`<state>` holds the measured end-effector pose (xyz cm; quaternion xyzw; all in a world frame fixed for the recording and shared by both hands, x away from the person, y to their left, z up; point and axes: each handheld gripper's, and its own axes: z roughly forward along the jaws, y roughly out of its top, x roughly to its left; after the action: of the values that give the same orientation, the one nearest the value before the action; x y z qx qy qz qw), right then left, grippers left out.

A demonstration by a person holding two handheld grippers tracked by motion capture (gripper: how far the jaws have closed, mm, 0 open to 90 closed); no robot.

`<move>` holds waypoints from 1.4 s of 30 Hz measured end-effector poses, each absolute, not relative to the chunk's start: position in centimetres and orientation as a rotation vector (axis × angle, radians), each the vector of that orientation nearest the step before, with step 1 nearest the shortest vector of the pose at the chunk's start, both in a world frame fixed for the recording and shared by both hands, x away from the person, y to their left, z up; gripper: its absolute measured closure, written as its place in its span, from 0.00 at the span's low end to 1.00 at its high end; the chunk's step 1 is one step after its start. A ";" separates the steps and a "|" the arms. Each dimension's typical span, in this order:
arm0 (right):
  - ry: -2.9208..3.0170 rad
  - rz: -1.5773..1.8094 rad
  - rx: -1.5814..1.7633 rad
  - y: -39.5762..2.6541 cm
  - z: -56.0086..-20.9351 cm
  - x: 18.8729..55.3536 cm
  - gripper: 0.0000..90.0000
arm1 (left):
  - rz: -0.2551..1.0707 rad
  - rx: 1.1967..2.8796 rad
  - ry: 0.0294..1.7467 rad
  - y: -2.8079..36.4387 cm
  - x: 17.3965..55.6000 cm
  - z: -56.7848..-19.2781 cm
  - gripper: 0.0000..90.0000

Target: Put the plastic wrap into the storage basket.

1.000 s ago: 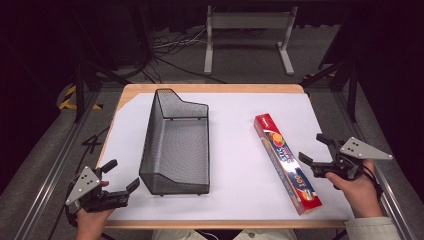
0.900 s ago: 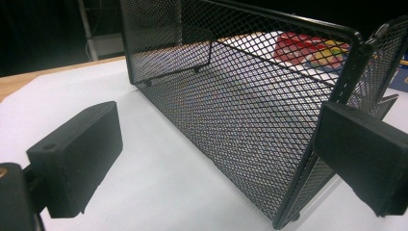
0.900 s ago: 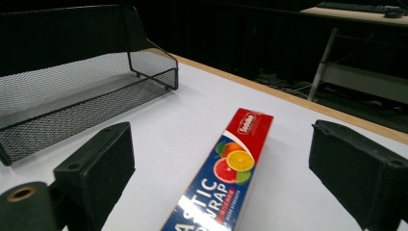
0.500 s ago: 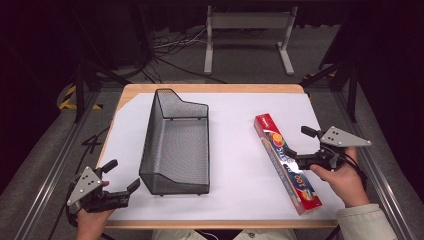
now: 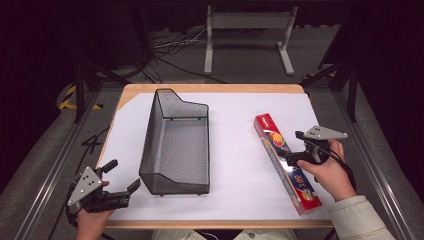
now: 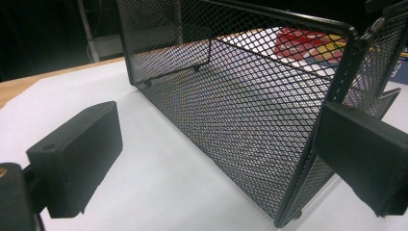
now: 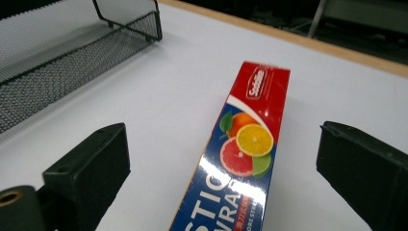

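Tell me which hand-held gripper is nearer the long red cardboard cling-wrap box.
Right. The right hand-held gripper sits over the long red cardboard cling-wrap box, open jaws straddling it. The left hand-held gripper is across the table by the black wire-mesh basket.

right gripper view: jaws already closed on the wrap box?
No. The right gripper has its jaws spread wide, with the plastic wrap box lying untouched between them on the table.

A white sheet is covering most of the wooden table. Beyond it, a grey metal stand is standing on the floor, with dark cables trailing beside it. What looks like yellow-and-black tape is lying at the left.
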<state>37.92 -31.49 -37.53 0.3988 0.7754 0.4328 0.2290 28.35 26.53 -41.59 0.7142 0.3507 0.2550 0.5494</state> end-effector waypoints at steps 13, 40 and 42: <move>2.317 0.971 1.333 -31.2 -39.1 39.7 0.14 | 0.602 1.690 0.830 26.6 28.4 -41.6 0.05; 2.444 0.645 1.528 -29.5 -41.3 40.8 0.29 | 0.600 1.688 0.828 26.6 28.4 -41.6 0.05; 2.436 0.636 1.548 -29.4 -41.3 40.7 0.30 | 0.600 1.688 0.829 26.6 28.4 -41.6 0.05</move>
<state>40.69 -29.39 -41.27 0.5215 0.8206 0.2144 0.0930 28.36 26.63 -41.57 0.7136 0.3503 0.2535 0.5512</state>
